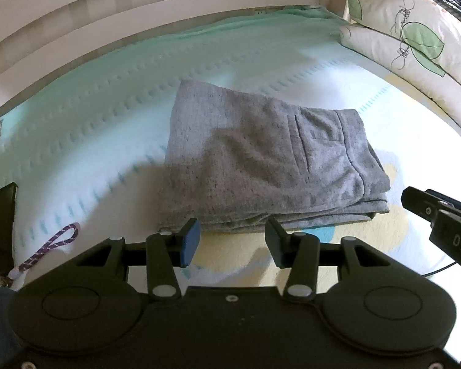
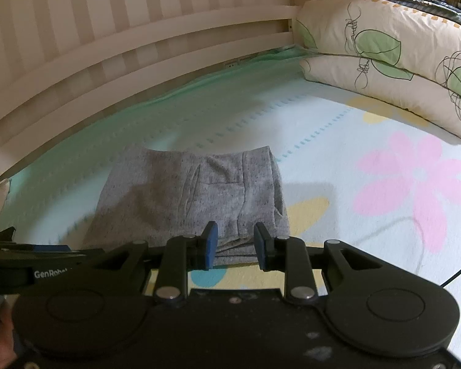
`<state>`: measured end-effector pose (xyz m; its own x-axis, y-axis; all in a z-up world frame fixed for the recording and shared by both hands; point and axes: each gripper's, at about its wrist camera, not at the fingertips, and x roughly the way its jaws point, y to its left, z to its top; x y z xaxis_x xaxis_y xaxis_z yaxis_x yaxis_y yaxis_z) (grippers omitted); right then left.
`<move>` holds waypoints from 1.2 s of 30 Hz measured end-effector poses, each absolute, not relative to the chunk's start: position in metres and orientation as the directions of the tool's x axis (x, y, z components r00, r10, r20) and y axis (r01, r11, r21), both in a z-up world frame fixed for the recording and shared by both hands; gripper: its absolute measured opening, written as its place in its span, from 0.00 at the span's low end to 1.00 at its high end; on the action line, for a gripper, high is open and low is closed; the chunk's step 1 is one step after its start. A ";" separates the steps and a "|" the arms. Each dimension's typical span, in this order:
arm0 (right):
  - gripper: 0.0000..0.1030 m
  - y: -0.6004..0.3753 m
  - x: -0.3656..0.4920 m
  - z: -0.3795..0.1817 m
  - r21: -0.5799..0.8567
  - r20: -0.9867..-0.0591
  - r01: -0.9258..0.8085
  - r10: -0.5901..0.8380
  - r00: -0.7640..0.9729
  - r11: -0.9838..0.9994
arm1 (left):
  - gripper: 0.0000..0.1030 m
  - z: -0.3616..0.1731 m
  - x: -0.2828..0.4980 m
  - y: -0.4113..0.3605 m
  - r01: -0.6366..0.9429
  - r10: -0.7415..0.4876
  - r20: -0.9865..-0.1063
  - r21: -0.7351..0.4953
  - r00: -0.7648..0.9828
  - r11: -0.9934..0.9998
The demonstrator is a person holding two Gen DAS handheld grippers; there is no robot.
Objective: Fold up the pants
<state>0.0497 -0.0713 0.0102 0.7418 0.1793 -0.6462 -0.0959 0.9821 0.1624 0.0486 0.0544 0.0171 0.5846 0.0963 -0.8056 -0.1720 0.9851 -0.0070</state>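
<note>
The grey pants [image 1: 261,160] lie folded into a thick rectangular stack on the bed sheet [image 1: 92,141], pocket side up. My left gripper [image 1: 232,240] is open and empty, just in front of the stack's near edge, not touching it. My right gripper [image 2: 235,247] is open and empty, over the near right corner of the pants [image 2: 193,196]. The right gripper also shows at the right edge of the left wrist view [image 1: 439,218]; the left gripper shows at the left of the right wrist view [image 2: 30,261].
A white slatted bed rail [image 1: 138,12] runs along the far side. Leaf-patterned pillows [image 2: 384,61] are stacked at the right. A black phone [image 1: 1,227] with a braided strap [image 1: 52,246] lies at the left. A thin cable [image 2: 458,272] crosses the sheet at the right.
</note>
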 end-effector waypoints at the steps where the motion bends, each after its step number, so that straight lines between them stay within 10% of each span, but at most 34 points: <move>1: 0.27 -0.071 0.050 0.010 0.162 -0.646 -0.096 0.179 0.742 0.982 | 0.53 0.017 0.049 0.055 -0.171 0.098 -0.804 -0.004 0.586 0.985; 36: 0.27 -0.063 0.061 0.007 0.153 -0.661 -0.113 0.186 0.727 0.982 | 0.53 0.013 0.053 0.054 -0.155 0.113 -0.812 0.028 0.572 0.988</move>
